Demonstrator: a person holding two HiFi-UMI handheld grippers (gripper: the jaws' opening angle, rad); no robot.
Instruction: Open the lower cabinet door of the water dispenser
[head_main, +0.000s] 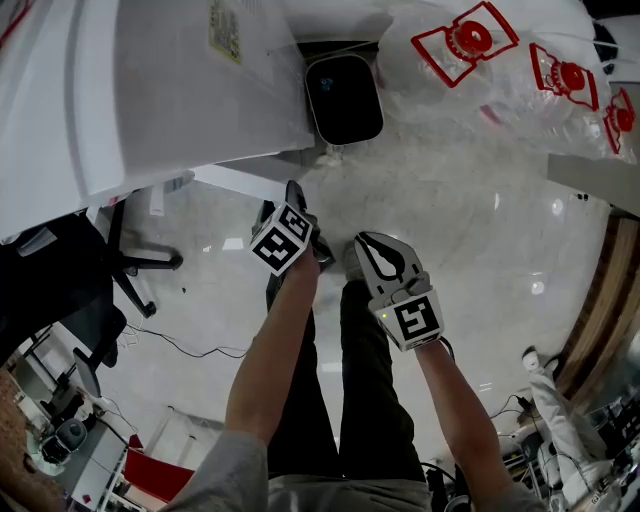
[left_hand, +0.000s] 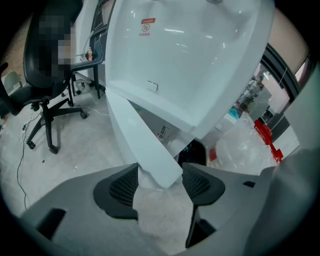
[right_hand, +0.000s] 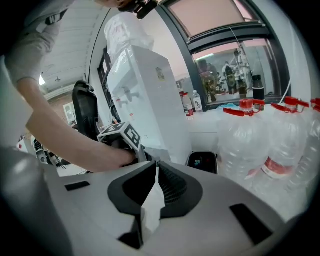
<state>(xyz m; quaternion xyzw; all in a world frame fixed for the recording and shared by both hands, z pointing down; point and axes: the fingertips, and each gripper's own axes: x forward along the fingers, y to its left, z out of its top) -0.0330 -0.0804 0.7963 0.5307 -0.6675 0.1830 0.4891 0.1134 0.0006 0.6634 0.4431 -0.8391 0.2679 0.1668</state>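
The white water dispenser (head_main: 150, 80) stands at the upper left of the head view. Its lower cabinet door (left_hand: 142, 140) hangs swung out from the body as a slanted white panel, and shows as a thin white strip (head_main: 240, 180) from above. My left gripper (left_hand: 160, 182) is shut on the door's lower free corner, with a pad touching each face. In the head view the left gripper (head_main: 295, 192) sits just under that strip. My right gripper (head_main: 367, 242) hovers to the right over the floor, shut with nothing between its jaws (right_hand: 156, 172).
A black waste bin (head_main: 344, 98) stands on the floor beside the dispenser. Several large water bottles with red caps (head_main: 500, 70) crowd the right. A black office chair (head_main: 110, 270) is on the left, with cables on the floor behind it. The person's legs are below the grippers.
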